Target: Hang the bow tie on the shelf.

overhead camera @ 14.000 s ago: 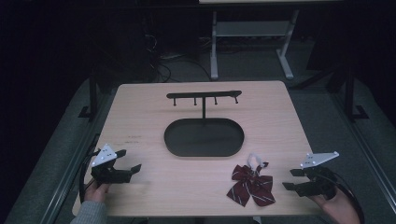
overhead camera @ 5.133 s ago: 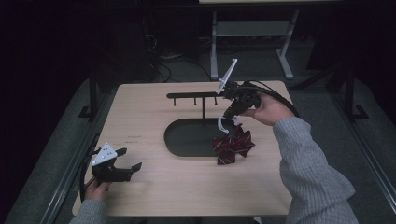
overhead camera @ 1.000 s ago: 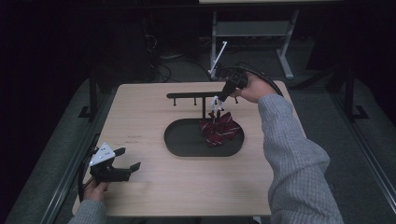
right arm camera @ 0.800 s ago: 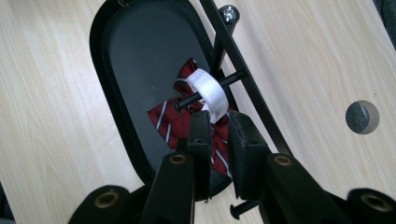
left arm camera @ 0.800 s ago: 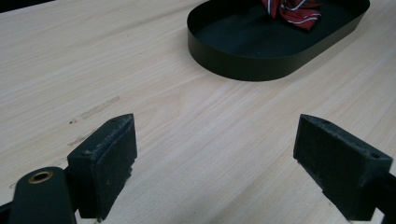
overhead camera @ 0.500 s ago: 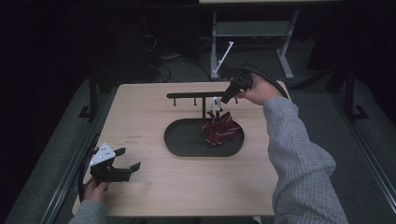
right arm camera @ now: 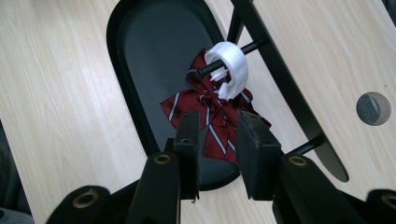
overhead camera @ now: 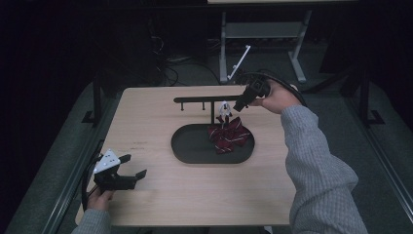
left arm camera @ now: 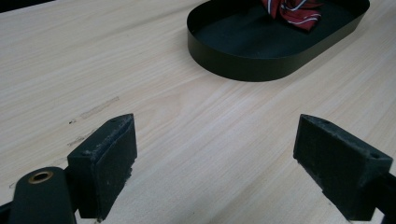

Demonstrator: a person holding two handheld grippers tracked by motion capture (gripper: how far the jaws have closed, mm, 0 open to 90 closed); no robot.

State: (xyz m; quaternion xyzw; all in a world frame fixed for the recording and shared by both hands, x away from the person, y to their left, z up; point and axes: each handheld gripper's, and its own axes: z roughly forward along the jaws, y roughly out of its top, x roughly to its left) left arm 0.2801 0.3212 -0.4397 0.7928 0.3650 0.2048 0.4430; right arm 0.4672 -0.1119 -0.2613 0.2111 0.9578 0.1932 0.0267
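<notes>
A dark red striped bow [overhead camera: 228,135] [right arm camera: 212,116] hangs by its white loop [overhead camera: 224,107] [right arm camera: 230,65] from a peg of the black hook stand [overhead camera: 204,99] [right arm camera: 275,60]. The bow dangles over the stand's oval black tray base [overhead camera: 190,148] [right arm camera: 140,56]. My right gripper [overhead camera: 242,103] [right arm camera: 215,140] hovers just beside the loop, jaws a little apart with nothing pinched; the bow shows through the gap. My left gripper [overhead camera: 134,165] [left arm camera: 215,158] rests open on the table's near left, far from the tray [left arm camera: 243,65].
The light wooden table [overhead camera: 156,122] has a round cable hole [right arm camera: 372,108] near the stand. The person's grey sleeve [overhead camera: 316,165] reaches over the table's right side. Metal frame legs [overhead camera: 263,34] stand on the floor behind the table.
The right gripper carried the bow from the table's near right up to the stand. Its loop now sits on a peg, and the gripper has drawn slightly back to the right. The left gripper stayed put.
</notes>
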